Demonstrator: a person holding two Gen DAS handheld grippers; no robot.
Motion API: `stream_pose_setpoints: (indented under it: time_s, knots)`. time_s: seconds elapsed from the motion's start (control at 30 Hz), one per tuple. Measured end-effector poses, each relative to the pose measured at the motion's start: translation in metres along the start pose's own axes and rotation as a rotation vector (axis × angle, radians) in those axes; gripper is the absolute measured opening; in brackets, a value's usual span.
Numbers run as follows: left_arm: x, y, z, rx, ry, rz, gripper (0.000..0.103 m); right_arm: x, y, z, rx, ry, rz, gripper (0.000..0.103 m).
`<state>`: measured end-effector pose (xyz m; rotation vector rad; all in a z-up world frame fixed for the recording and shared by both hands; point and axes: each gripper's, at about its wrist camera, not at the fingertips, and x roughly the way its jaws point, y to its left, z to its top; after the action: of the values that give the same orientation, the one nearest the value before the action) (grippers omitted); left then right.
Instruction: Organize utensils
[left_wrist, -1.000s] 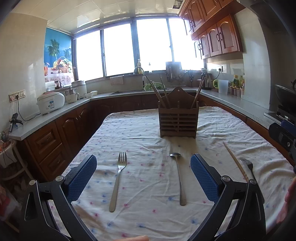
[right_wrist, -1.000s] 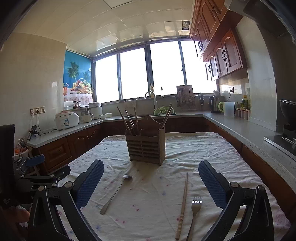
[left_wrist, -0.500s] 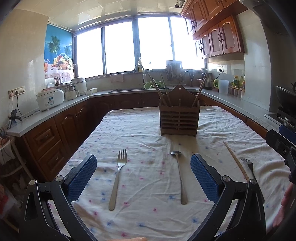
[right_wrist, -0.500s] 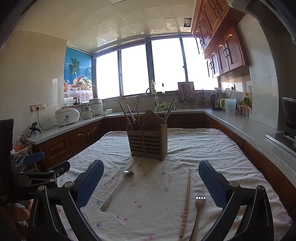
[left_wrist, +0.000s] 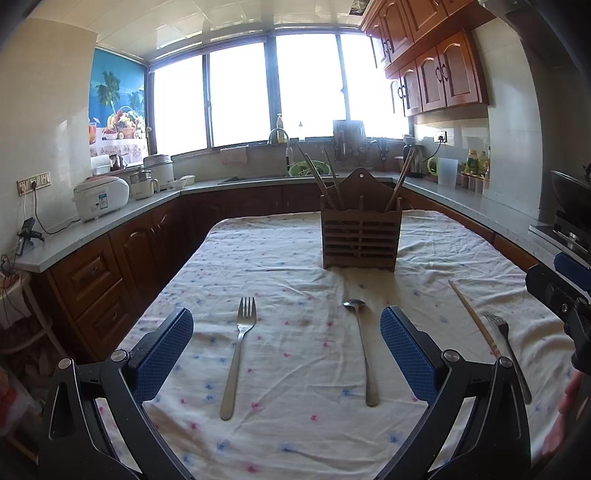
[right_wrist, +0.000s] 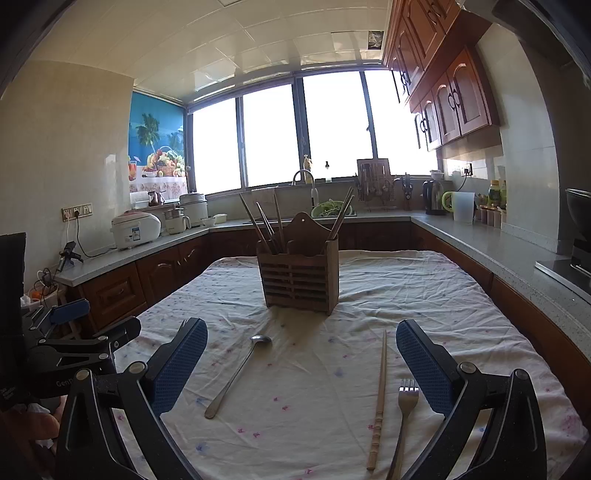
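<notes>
A wooden utensil holder (left_wrist: 360, 233) with several chopsticks stands mid-table; it also shows in the right wrist view (right_wrist: 301, 275). On the cloth lie a fork (left_wrist: 238, 349), a spoon (left_wrist: 364, 350), a chopstick (left_wrist: 474, 319) and a second fork (left_wrist: 508, 354). The right wrist view shows the spoon (right_wrist: 238, 373), the chopstick (right_wrist: 380, 395) and the fork (right_wrist: 404, 413). My left gripper (left_wrist: 286, 354) is open and empty above the near fork and spoon. My right gripper (right_wrist: 301, 369) is open and empty, with the chopstick and fork near its right finger.
The table wears a white flowered cloth (left_wrist: 295, 266). Counters run along the left, back and right with a rice cooker (left_wrist: 99, 197), a sink tap (left_wrist: 277, 134) and a kettle (right_wrist: 432, 197). The left gripper shows at the left edge of the right wrist view (right_wrist: 74, 347).
Both grippers have risen or tilted slightly; the table items sit a little lower and nearer in view. The utensils have not moved.
</notes>
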<state>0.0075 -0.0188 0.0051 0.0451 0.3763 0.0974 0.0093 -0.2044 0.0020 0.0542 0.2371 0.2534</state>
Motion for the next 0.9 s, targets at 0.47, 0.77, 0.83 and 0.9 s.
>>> stream_pose_setpoints:
  time_s: [0.47, 0.77, 0.83, 0.9]
  knots:
    - [0.0015, -0.0013, 0.0005, 0.012, -0.001, -0.009, 0.103, 0.0022, -0.0027, -0.0004, 0.006, 0.001, -0.003, 0.103]
    - [0.0040, -0.0025, 0.0004, 0.014, 0.005, -0.012, 0.103, 0.0015, -0.0053, 0.0004, 0.009, -0.004, -0.002, 0.103]
    - [0.0040, -0.0025, 0.0004, 0.014, 0.005, -0.013, 0.103, 0.0017, -0.0058, 0.0008, 0.010, -0.004, -0.004, 0.103]
    - [0.0045, -0.0030, 0.0005, 0.014, 0.006, -0.016, 0.103, 0.0018, -0.0063, 0.0007, 0.012, -0.005, -0.002, 0.103]
